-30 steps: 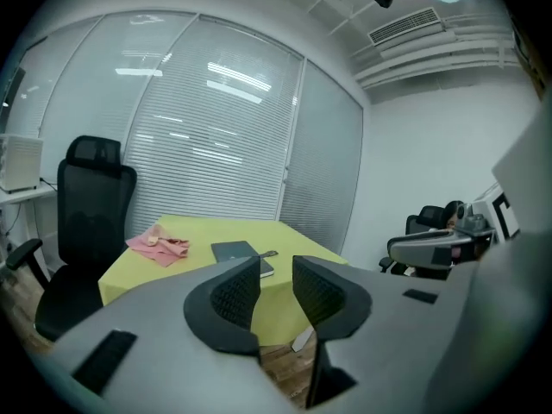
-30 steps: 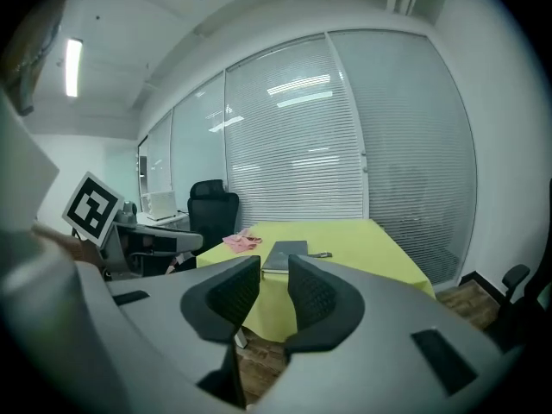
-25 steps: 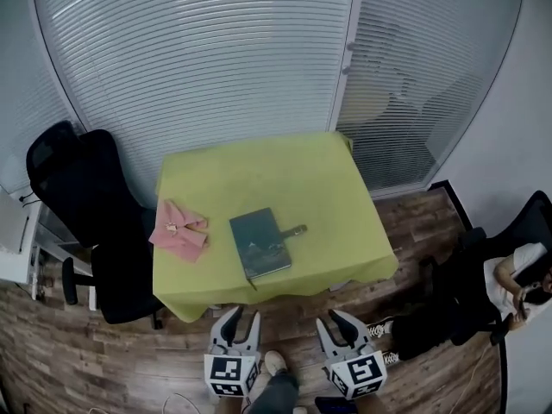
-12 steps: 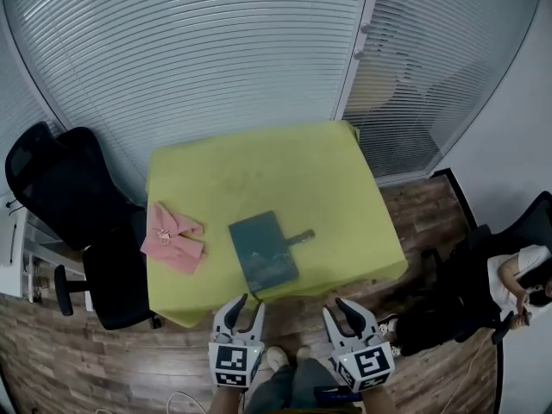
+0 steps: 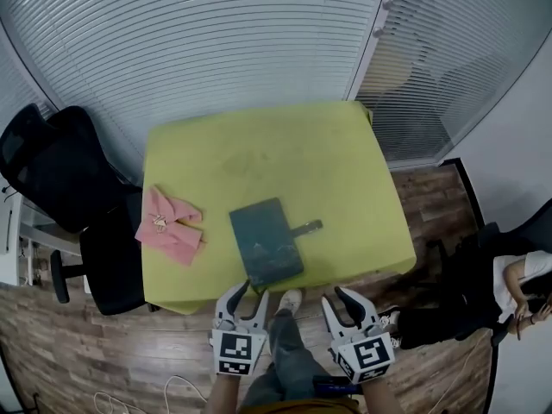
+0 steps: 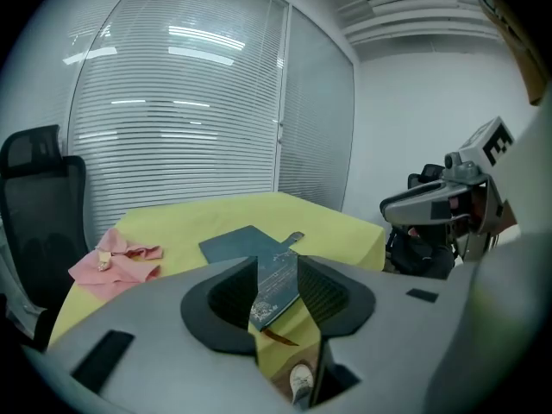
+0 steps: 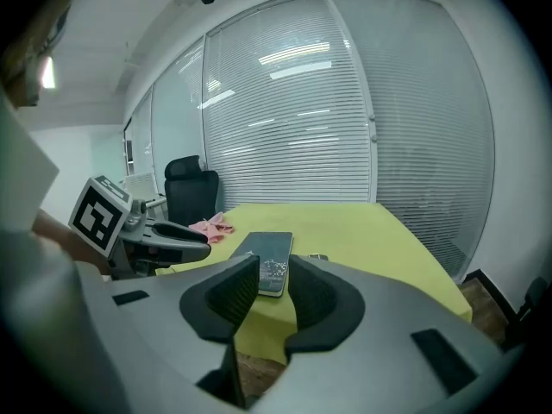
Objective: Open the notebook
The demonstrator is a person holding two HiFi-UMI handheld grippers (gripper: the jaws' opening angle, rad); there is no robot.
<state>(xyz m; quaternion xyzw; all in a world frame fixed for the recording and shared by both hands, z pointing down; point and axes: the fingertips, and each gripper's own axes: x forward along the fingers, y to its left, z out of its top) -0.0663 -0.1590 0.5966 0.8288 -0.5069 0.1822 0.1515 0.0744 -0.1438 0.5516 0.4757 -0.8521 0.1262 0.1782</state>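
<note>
Notebook (image 5: 266,242) lay closed near front edge of yellow table (image 5: 345,171), strap (image 5: 306,228) sticking out rightward. Left gripper (image 5: 254,290) and right gripper (image 5: 333,294) hung just short of that edge, empty, jaws parted and just been opening, likely readying for cover. Pink cloth (image 5: 168,225) lay left, well apart; office chair (image 5: 60,171) beyond. Approach looked unobstructed.

— How many things lie on the table (image 5: 259,145)?
— Two: one notebook (image 5: 266,242) and one pink cloth (image 5: 168,225). There is just the one table.
— And grippers?
— Two: one left gripper (image 5: 254,290), one right gripper (image 5: 334,295).
— Chairs?
— Two black ones: one chair (image 5: 52,166) at the left, one (image 5: 526,231) at the right.
— Anything else?
— One seated person (image 5: 517,279) and one shoe (image 5: 291,299).
</note>
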